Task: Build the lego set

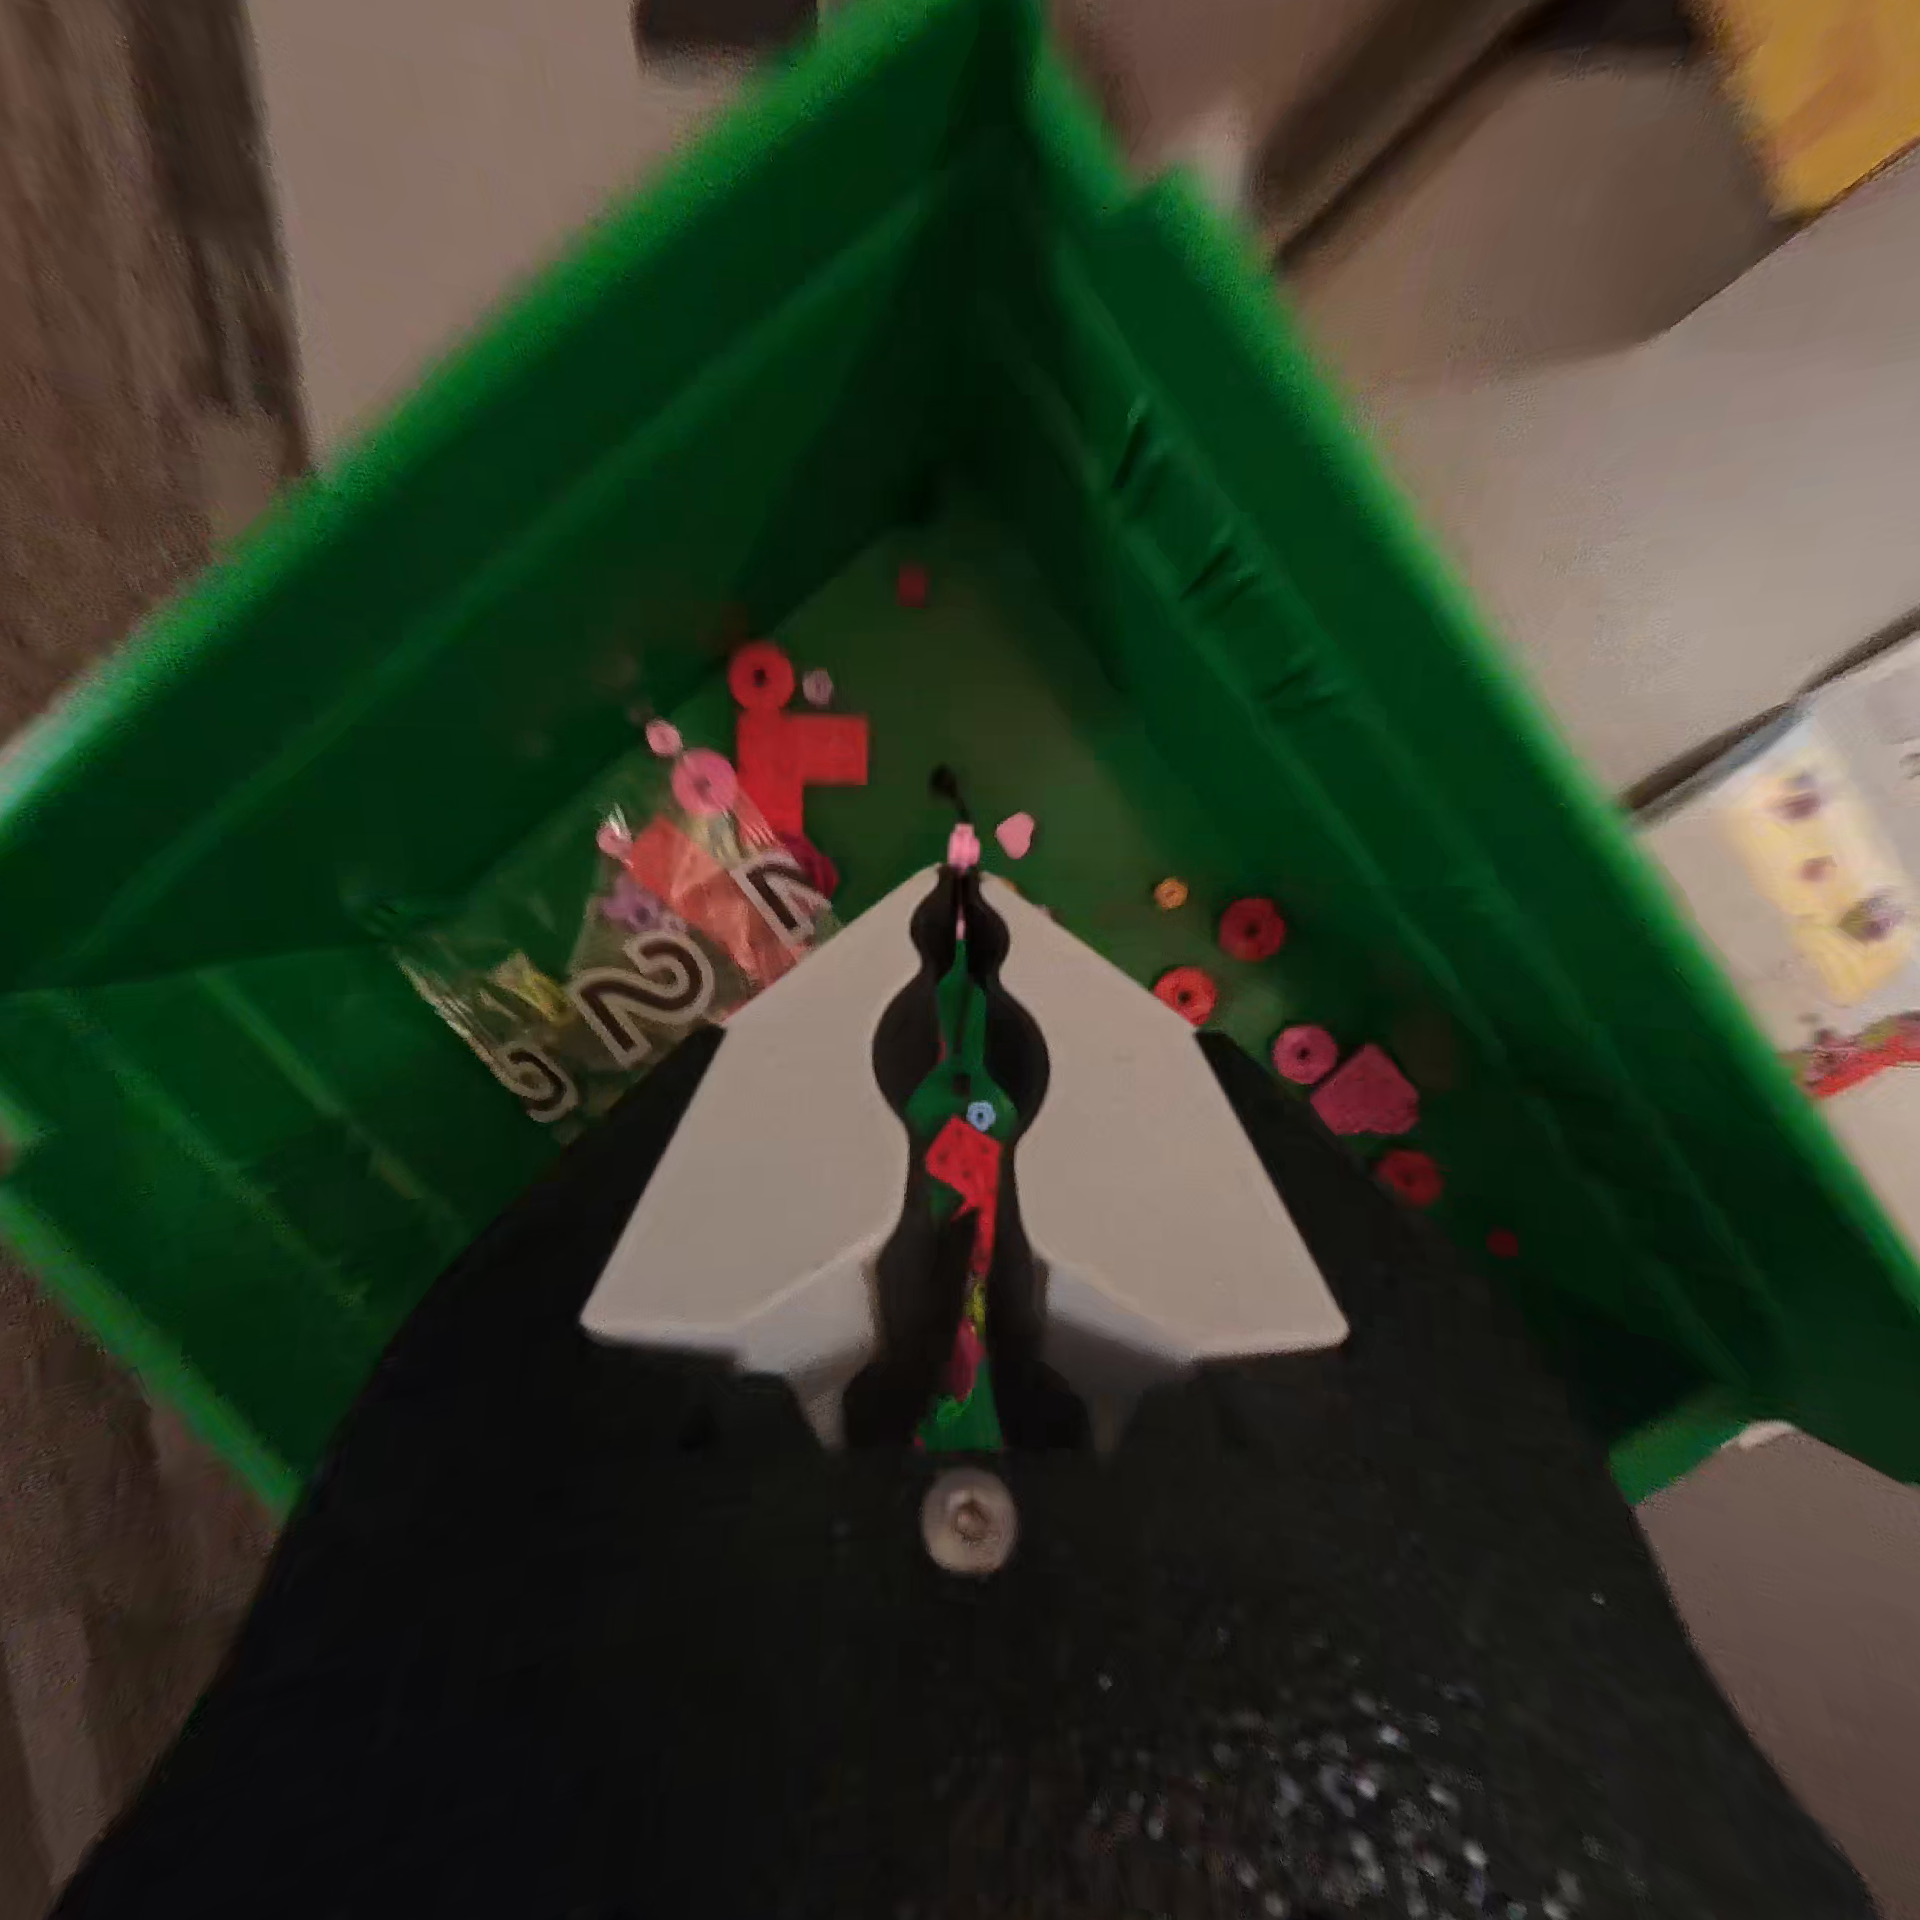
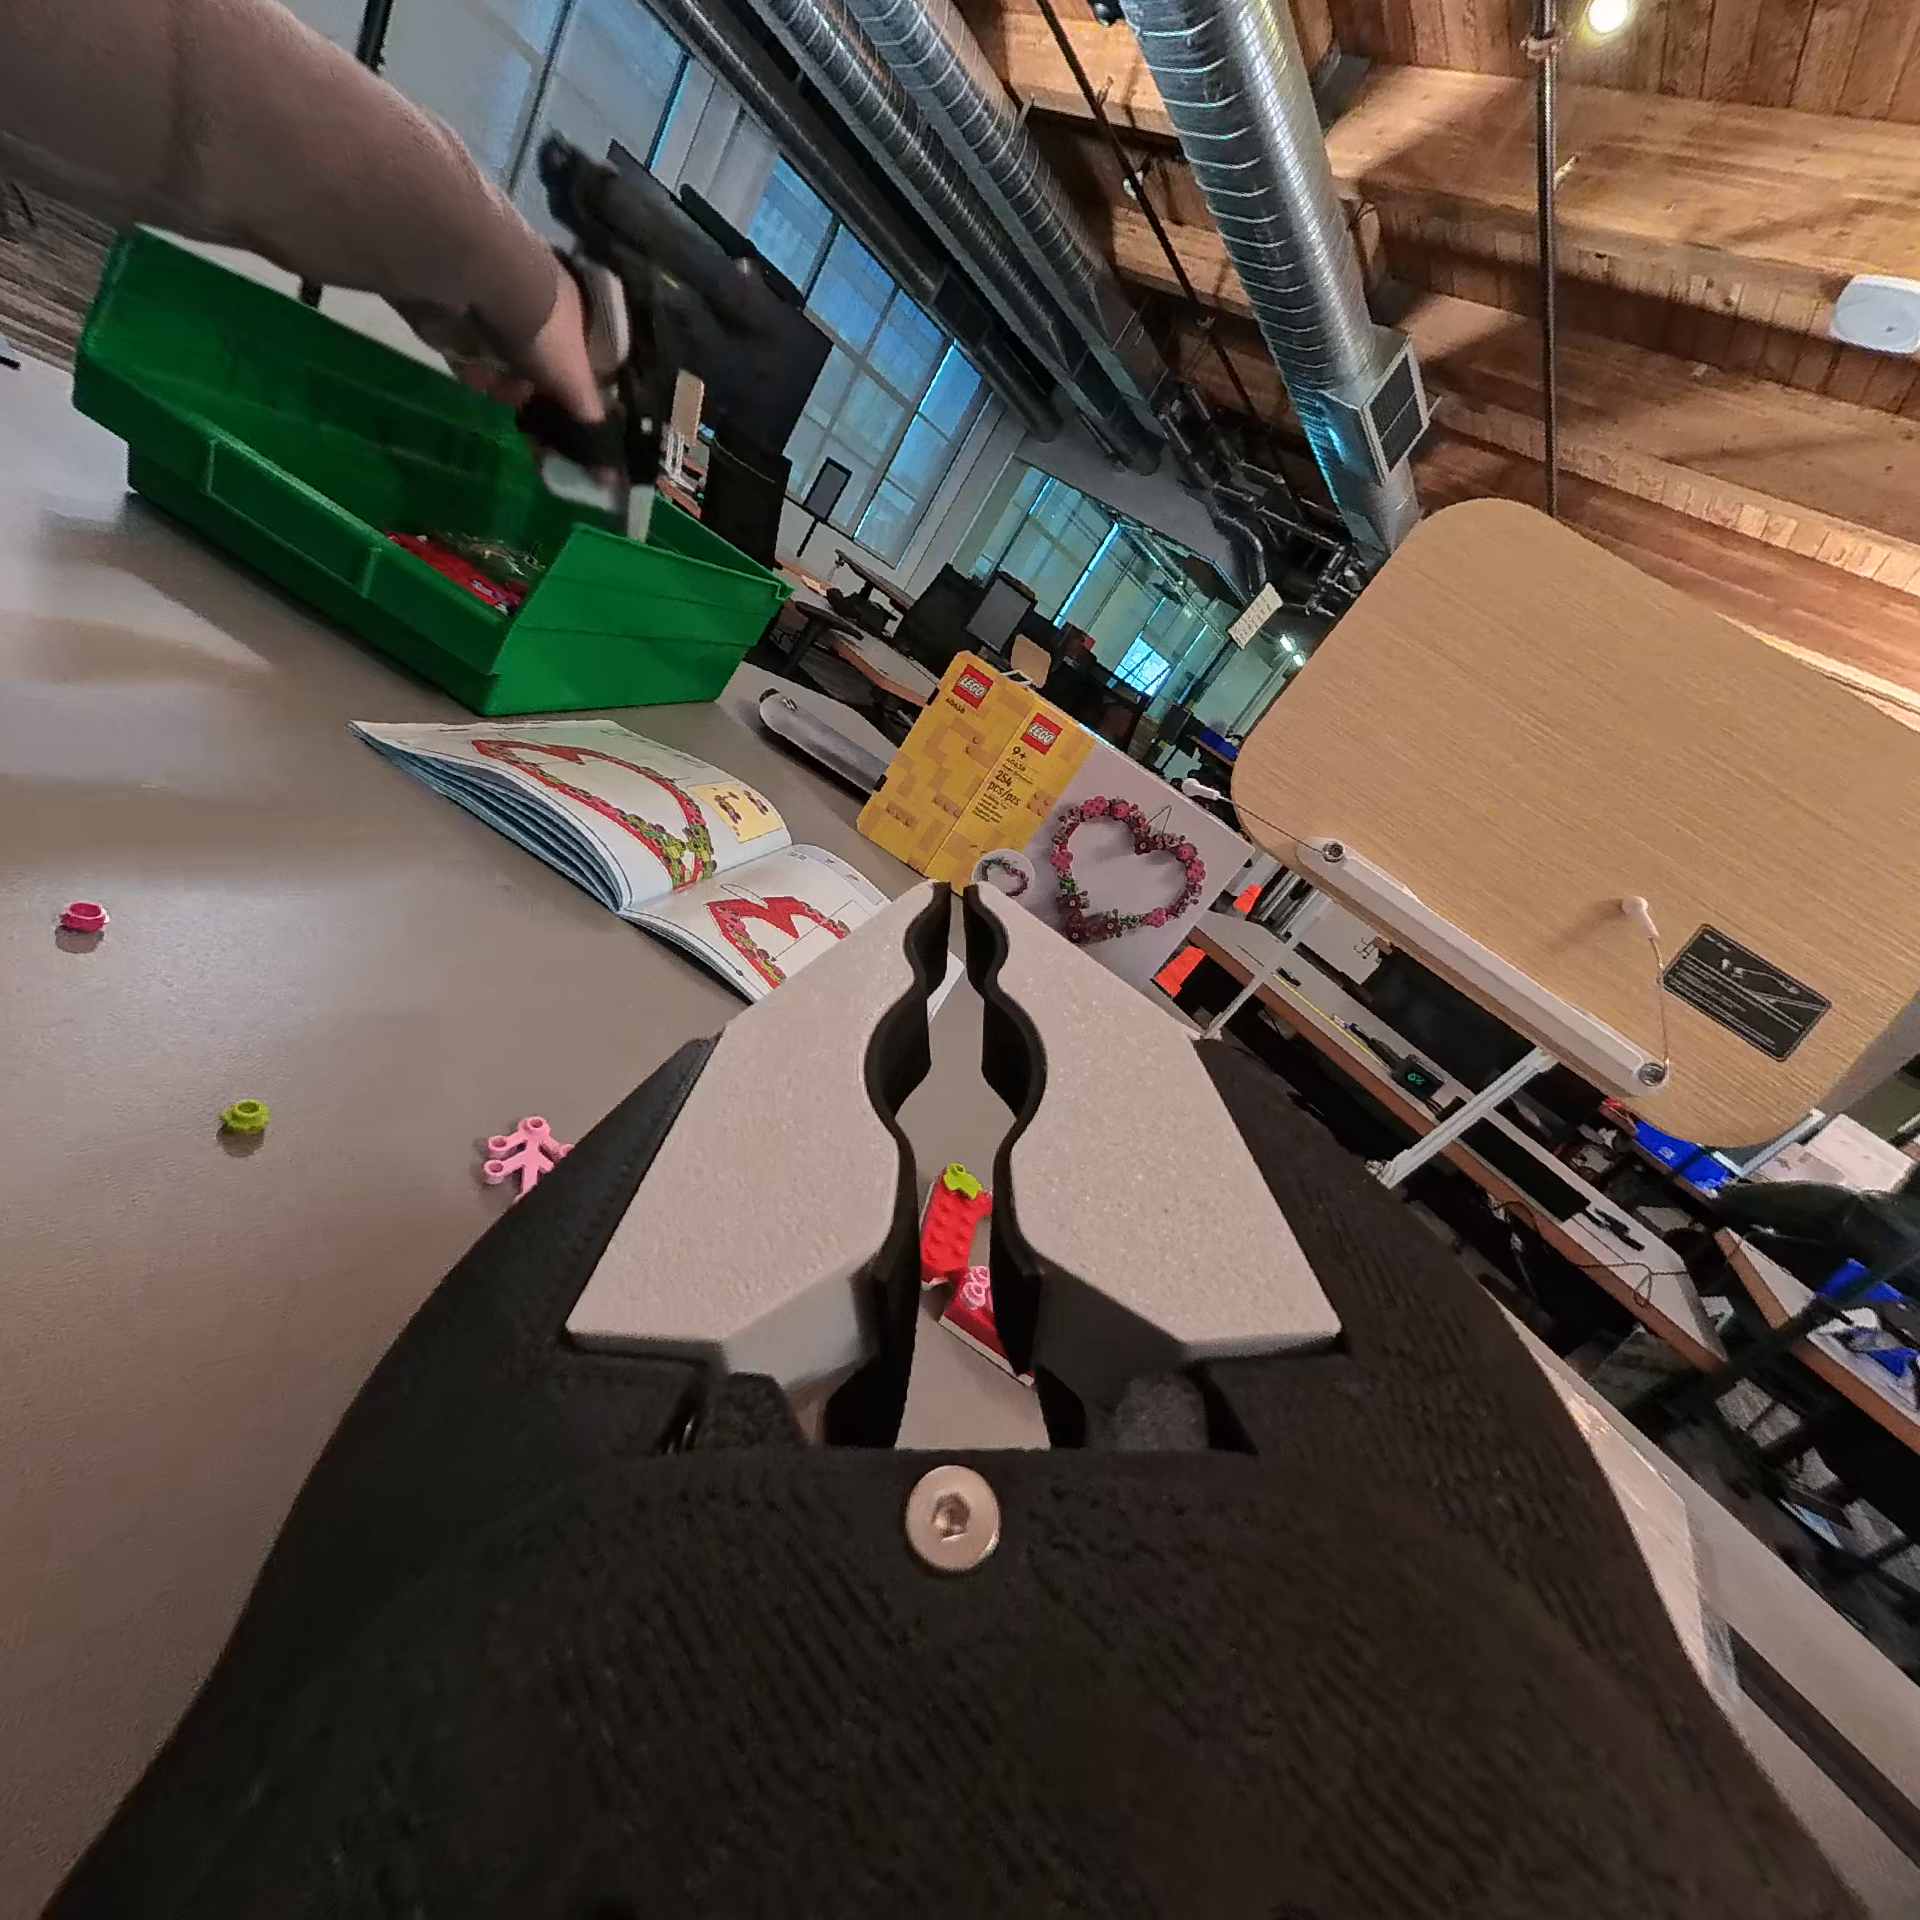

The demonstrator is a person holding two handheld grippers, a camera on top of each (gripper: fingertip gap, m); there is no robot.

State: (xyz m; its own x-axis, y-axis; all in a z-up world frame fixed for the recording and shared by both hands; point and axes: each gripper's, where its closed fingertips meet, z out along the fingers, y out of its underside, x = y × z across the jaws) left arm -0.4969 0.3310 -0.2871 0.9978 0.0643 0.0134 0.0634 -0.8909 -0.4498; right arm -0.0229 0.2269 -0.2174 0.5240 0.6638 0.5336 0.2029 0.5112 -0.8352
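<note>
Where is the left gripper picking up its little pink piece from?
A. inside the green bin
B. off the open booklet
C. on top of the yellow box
A: the left gripper pinches a small pink piece at its tips, over the floor of the green bin.

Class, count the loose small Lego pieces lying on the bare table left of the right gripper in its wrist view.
3: a magenta round piece far left, a lime flower piece nearer, and a pink branched piece beside the gripper, which may hide others.

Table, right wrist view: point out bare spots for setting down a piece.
Bare: the grey table left of the lime stud, and between green bin and magenta stud. Crowded: around the open booklet, yellow box and red assembly.
</note>
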